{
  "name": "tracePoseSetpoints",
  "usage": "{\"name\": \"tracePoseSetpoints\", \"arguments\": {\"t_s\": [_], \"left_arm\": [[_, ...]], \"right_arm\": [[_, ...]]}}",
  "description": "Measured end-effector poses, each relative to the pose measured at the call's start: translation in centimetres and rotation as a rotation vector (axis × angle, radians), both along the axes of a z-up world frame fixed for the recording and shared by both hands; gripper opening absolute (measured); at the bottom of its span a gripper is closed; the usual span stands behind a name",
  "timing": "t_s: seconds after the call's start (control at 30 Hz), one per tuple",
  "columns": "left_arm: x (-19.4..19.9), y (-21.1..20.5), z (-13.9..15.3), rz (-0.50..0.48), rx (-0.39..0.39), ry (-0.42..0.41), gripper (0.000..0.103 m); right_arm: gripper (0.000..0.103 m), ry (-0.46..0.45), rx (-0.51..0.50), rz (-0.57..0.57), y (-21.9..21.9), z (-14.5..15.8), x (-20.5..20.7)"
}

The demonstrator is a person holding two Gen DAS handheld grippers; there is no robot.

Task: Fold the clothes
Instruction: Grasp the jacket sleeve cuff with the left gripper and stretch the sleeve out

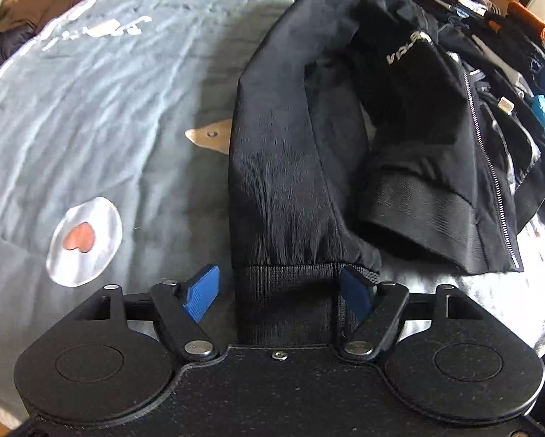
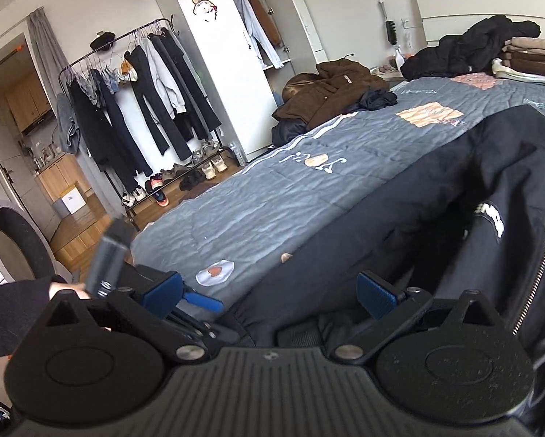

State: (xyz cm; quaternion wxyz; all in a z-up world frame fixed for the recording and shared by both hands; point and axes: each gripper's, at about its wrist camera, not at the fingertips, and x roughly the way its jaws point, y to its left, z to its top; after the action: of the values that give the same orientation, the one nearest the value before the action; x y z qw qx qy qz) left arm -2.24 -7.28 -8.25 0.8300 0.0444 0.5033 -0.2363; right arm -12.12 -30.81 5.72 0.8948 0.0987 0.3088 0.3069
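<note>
- On a grey quilted bedspread (image 1: 126,116), a black zip-up jacket (image 1: 418,127) lies partly spread, one long sleeve (image 1: 283,182) drawn out straight toward the near edge of the bed.
- Left gripper (image 1: 279,289) hangs over the sleeve's ribbed cuff (image 1: 290,284), blue pads spread wide: the left pad stands clear of the cloth on bare quilt, the right pad sits at the cuff's far edge, and nothing is pinched.
- Right gripper (image 2: 270,295) sits low over dark fabric near the jacket's hem, its blue pads also well apart with cloth lying loose between them; it grips nothing that the views show.
- Straightened this way, the sleeve appears laid out for a fold back across the body, with the cuff serving as the handle for that move.
- Jacket's silver zipper (image 1: 490,167) runs along the open front on the far side from the sleeve, and the front panel there is already turned over.
- Open quilt stretches wide to the sleeve's left, offering free room; the opposite side is crowded by a heap of dark and teal clothes (image 1: 527,83) touching the jacket.
- Brown garments (image 2: 330,91) are piled by the far side of the bed, well apart from the work, and a clothes rack (image 2: 134,102) stands beyond.
</note>
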Motion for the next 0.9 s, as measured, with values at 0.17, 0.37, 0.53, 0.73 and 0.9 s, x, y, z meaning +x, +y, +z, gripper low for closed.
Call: {"name": "tracePoseSetpoints", "arguments": {"t_s": [0.17,0.37,0.53,0.73,0.9], "left_arm": [[0.6,-0.6,-1.2,-0.038,-0.016,0.035,0.069],[0.3,0.2,0.6,-0.085,-0.054,-0.030,0.011],[0.5,1.2,2.6,-0.071,-0.062,-0.098,0.011],[1.4,-0.5,1.2,-0.066,0.076,-0.072,0.036],[1.0,-1.2,0.9,-0.085,0.068,-0.090,0.052]], "right_arm": [[0.102,0.002,0.003,0.010,0.7,0.0,1.0],[0.102,0.007,0.009,0.007,1.0,-0.2,1.7],[0.102,0.007,0.020,-0.009,0.7,0.0,2.0],[0.102,0.006,0.024,-0.017,0.5,0.0,2.1],[0.102,0.010,0.020,-0.001,0.9,-0.1,2.1]]}}
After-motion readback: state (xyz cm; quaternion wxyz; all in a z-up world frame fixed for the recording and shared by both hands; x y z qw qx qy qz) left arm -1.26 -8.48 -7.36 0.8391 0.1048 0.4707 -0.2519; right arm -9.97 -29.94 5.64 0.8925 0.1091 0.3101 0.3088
